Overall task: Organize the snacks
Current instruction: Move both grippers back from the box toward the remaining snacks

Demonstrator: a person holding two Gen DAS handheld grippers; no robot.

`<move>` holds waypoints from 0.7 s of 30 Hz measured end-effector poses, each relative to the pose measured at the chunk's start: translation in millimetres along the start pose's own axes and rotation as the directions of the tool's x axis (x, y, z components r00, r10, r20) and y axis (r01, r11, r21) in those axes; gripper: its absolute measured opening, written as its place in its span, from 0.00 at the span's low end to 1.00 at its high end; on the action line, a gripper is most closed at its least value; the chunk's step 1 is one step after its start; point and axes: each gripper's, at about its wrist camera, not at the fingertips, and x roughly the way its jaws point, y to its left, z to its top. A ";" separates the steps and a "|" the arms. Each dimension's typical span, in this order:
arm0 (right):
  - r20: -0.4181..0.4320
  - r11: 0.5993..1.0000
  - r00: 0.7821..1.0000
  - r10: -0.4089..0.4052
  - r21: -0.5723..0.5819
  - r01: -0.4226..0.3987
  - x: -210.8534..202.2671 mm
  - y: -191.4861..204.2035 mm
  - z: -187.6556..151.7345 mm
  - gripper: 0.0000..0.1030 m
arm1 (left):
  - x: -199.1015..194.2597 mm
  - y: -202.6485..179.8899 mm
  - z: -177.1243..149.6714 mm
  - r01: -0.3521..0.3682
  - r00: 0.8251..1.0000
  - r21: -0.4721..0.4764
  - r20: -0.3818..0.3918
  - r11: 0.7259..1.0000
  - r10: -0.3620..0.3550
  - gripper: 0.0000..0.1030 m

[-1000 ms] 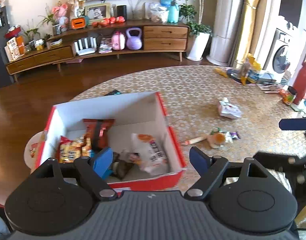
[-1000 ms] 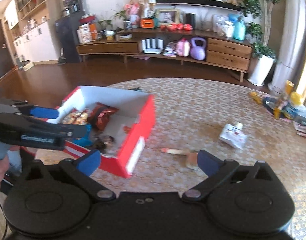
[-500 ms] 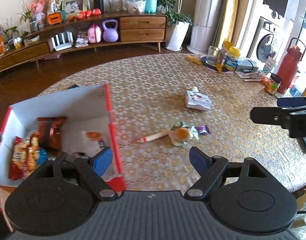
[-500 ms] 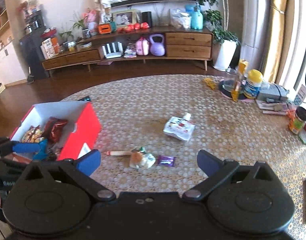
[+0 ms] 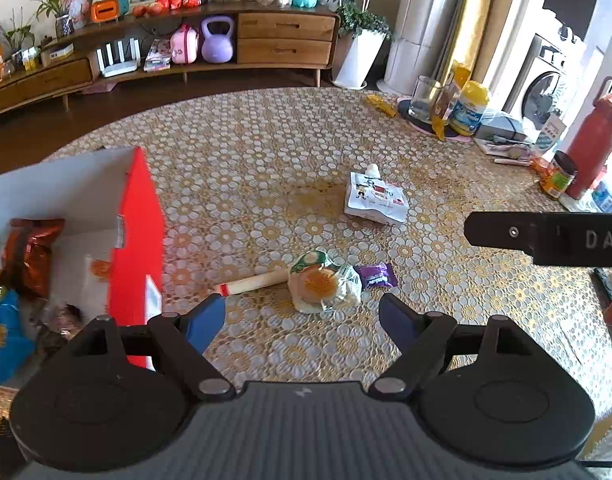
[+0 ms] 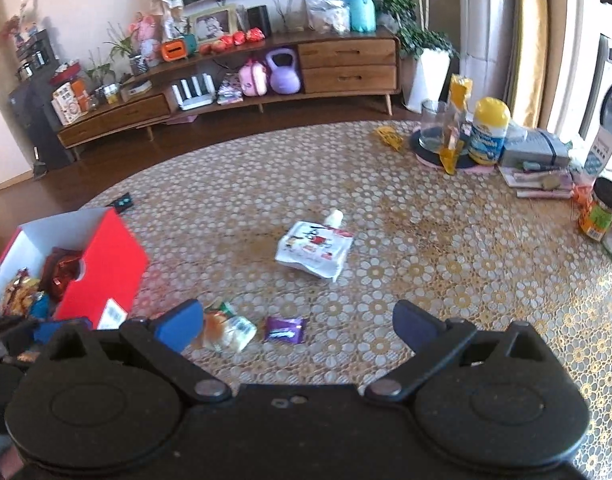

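I have swung my left gripper point(image 5: 301, 326) off the red snack box point(image 5: 135, 232) to the loose snacks on the table; its jaws are spread wide and empty, as are my right gripper's point(image 6: 297, 324). That suggests a drop-off is done and the next pick begins. A clear-wrapped pastry point(image 5: 324, 282), sausage stick point(image 5: 251, 282), purple candy point(image 5: 376, 276) and white spouted pouch point(image 5: 376, 200) lie on the gold floral-lace tablecloth point(image 5: 265, 152). Behind it, a wooden sideboard point(image 6: 265, 76) lines the living-room wall.
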 end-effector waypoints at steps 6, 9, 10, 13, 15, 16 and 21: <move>-0.034 0.999 0.999 -0.029 0.031 0.030 36.2 -19.0 8.9 0.95 | 34.2 -7.1 -2.0 0.003 1.000 -0.030 -0.018 1.000 -0.004 0.81; -0.046 0.998 0.998 -0.034 0.051 0.037 53.5 -25.9 15.6 0.95 | 50.2 -9.0 -1.9 0.004 1.000 -0.042 -0.030 0.999 -0.005 0.81; -0.049 0.998 0.998 -0.036 0.056 0.038 60.3 -27.6 18.5 0.95 | 54.4 -8.4 -1.6 0.004 0.999 -0.049 -0.033 0.999 -0.006 0.81; -0.065 0.997 0.997 -0.045 0.066 0.049 79.3 -29.8 27.6 0.95 | 65.8 -7.5 -0.3 0.017 0.999 -0.062 -0.038 0.998 -0.019 0.81; -0.071 0.996 0.996 -0.054 0.067 0.059 92.3 -28.6 34.4 0.95 | 71.8 -9.0 1.2 0.017 0.999 -0.061 -0.037 0.998 -0.019 0.81; -0.075 0.996 0.996 -0.058 0.067 0.063 98.7 -27.8 37.4 0.95 | 74.2 -9.8 2.2 0.020 0.999 -0.061 -0.035 0.998 -0.022 0.81; -0.100 0.992 0.993 -0.065 0.103 0.075 133.7 -24.1 51.2 0.95 | 87.6 -10.6 5.7 0.038 0.998 -0.081 -0.043 0.996 -0.042 0.81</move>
